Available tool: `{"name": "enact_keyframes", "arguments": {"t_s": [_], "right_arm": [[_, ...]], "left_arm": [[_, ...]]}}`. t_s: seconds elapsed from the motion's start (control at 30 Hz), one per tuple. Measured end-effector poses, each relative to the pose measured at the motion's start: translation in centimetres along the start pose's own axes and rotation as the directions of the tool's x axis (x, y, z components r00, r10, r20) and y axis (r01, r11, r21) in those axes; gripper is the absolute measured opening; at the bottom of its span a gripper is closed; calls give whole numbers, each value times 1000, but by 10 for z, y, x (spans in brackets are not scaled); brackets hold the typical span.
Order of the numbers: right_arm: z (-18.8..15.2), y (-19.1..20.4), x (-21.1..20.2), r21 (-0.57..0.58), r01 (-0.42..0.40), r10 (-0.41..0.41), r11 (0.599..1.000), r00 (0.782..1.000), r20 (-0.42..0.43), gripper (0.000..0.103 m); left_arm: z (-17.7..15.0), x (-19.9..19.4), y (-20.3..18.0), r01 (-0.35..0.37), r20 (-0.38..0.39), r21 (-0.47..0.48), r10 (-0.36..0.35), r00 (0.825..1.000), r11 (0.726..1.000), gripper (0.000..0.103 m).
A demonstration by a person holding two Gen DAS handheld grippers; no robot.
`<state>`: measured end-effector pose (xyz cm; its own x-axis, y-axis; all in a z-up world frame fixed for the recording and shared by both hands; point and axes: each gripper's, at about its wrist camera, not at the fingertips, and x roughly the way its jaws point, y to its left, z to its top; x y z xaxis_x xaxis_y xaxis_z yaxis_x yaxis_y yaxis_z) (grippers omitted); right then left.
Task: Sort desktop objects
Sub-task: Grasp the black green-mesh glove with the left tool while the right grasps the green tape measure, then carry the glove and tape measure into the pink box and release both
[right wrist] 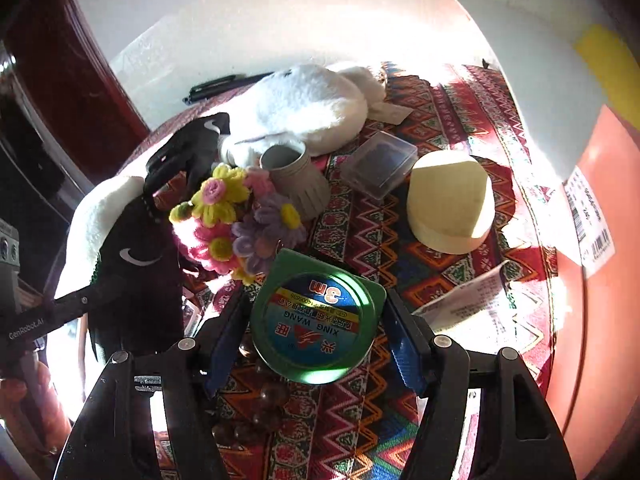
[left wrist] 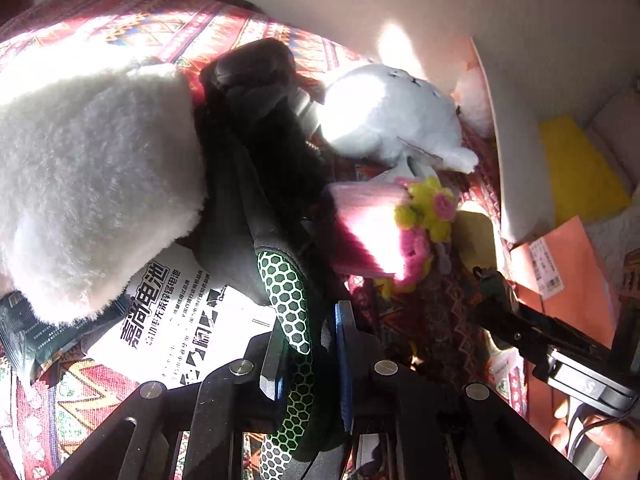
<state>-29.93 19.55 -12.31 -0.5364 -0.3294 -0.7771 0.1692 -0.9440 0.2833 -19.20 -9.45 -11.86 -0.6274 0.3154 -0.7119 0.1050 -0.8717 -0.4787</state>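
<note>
My right gripper (right wrist: 316, 332) is clamped on a round green tape measure case with a blue-and-red "3m" label (right wrist: 316, 320), its blue-padded fingers (right wrist: 404, 344) pressed to either side, and the case hangs above the red patterned woven tablecloth (right wrist: 432, 264) near the table's near edge. My left gripper (left wrist: 308, 364) is closed on a black glove with a green-and-white honeycomb grip pattern (left wrist: 288, 300), which runs up between the blue pads (left wrist: 344, 344) over the left part of the table. Just behind the tape measure lies a bunch of yellow, pink and purple pipe-cleaner flowers (right wrist: 236, 220), and touching its far side is a grey ribbed paper cup (right wrist: 296, 180) tipped on its side. To the right of the cup sit a clear plastic lidded box (right wrist: 380, 164) and, nearer the right edge, a pale wooden rounded block (right wrist: 450, 200). A white plush toy (right wrist: 304, 108) lies along the far edge. A printed white paper slip (right wrist: 464, 300) rests by the right edge, and brown beads (right wrist: 264, 404) lie under my right gripper. A white printed battery pack (left wrist: 180, 320) lies beneath the glove.
</note>
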Motion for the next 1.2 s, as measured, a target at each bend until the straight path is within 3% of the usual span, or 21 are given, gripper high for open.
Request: {"name": "enact_keyframes", "arguments": {"t_s": [0.33, 0.7, 0.97, 1.2], "right_arm": [[18, -9, -28, 42, -38, 34, 998, 996, 87, 70], [28, -2, -50, 50, -97, 88, 994, 983, 159, 70], [23, -35, -122, 175, -198, 122, 964, 920, 372, 70], [4, -74, -200, 193, -224, 95, 955, 851, 517, 70]], "left_arm": [[-8, -47, -22, 112, 77, 50, -115, 990, 992, 11], [-10, -88, -49, 208, 143, 74, -216, 966, 975, 11], [-18, -118, -106, 349, 215, 58, -353, 911, 935, 11], [-23, -131, -197, 409, 204, 174, -439, 875, 896, 11]]}}
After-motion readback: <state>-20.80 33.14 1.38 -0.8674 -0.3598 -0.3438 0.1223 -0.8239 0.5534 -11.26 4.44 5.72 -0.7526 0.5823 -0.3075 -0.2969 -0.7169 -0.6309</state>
